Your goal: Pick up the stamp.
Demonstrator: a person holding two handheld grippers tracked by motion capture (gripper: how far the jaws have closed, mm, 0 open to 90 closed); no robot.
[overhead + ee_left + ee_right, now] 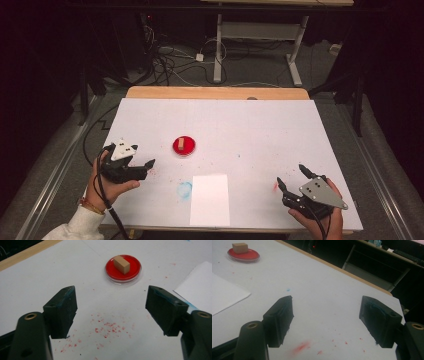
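A: How many of each thing are on the table?

B: One red dish [184, 146], one wooden block [180, 144] and one sheet of white paper [210, 199]. Two grippers as well, one in each of the person's hands.

A: What does the block look like?

B: It is a plain tan block with square edges, longer than it is wide. It lies flat in the shallow round dish, which holds a red layer inside a clear rim. In the left gripper view the dish sits straight ahead of the jaws, well apart from them.

A: And the grippers?

B: The left gripper [137, 166] hovers at the near left of the table with its jaws spread wide and nothing between them. The right gripper [293, 176] is at the near right, jaws also wide apart and empty.

A: The surface and the room?

B: The table [260, 130] is white with a wooden strip along its far edge. Red specks lie ahead of the left gripper, a red smear by the right one, and a blue smudge [184, 190] just beside the paper. Beyond it the room is dark, with cables on a grey floor and the legs of another desk.
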